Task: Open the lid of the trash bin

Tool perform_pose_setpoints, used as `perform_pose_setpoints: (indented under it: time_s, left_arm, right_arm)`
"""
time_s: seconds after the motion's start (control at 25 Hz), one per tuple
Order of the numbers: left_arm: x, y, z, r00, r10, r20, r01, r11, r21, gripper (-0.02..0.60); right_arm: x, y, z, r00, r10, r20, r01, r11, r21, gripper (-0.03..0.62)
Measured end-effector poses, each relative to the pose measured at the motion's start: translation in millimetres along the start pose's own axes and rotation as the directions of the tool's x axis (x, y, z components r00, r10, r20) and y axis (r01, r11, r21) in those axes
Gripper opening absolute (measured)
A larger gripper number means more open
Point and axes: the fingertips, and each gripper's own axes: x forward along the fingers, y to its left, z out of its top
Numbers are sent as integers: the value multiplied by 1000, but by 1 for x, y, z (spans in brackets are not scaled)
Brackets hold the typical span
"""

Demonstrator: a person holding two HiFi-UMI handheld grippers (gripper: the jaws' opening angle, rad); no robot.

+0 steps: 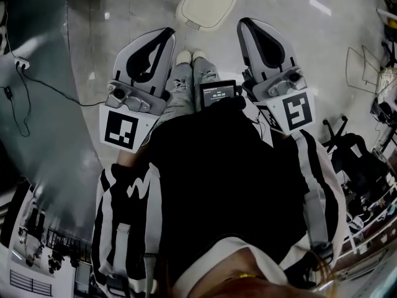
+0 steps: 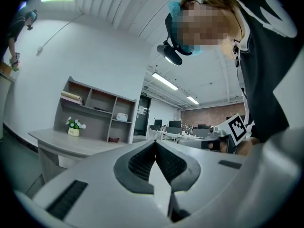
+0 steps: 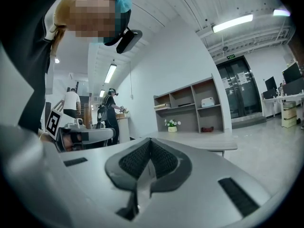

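Glossy floor, trash bin partly cropped

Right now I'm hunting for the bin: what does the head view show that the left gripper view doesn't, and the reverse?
Only the head view: the closed trash bin on the floor beyond the person's shoes, and a small screen. Only the left gripper view: a shelf unit and a potted flower on a desk. Both: the left gripper, jaws together, and the right gripper.
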Motion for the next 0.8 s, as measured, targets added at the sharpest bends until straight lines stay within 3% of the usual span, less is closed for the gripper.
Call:
perform_pose_setpoints:
  time_s: [0.8]
  left_arm:
    - [3,14,-63,995,80,-55,-83,995,-47,5]
  right_arm:
    - [30,-11,-73,992,92,-83,-87,994,65,9]
